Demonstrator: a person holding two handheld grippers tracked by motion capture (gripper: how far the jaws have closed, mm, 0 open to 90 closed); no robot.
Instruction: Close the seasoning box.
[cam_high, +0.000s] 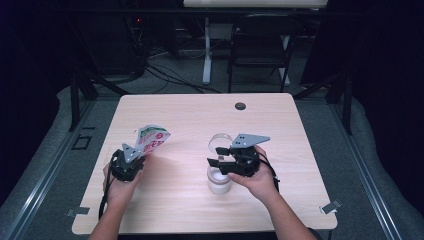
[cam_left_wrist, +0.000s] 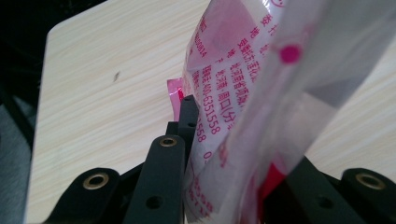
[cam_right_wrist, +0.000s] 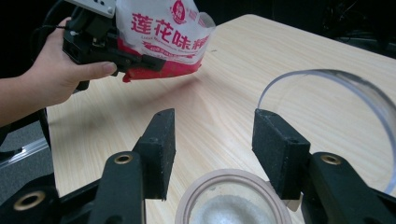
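Pads of left gripper pinch the low end of a soft plastic bag, red print, w/ jaws closed on the film; bag hangs above the table near its left edge. Film looks thin, slick, floppy, so prob. light; best grip is at the crimped seam, not mid-body. Right gripper stands wide open, nothing between pads, just above a glass jar of white grains, front-centre. Jar likely heavier, rigid, breakable; grab round its wall. Clear lid sits just behind the jar.
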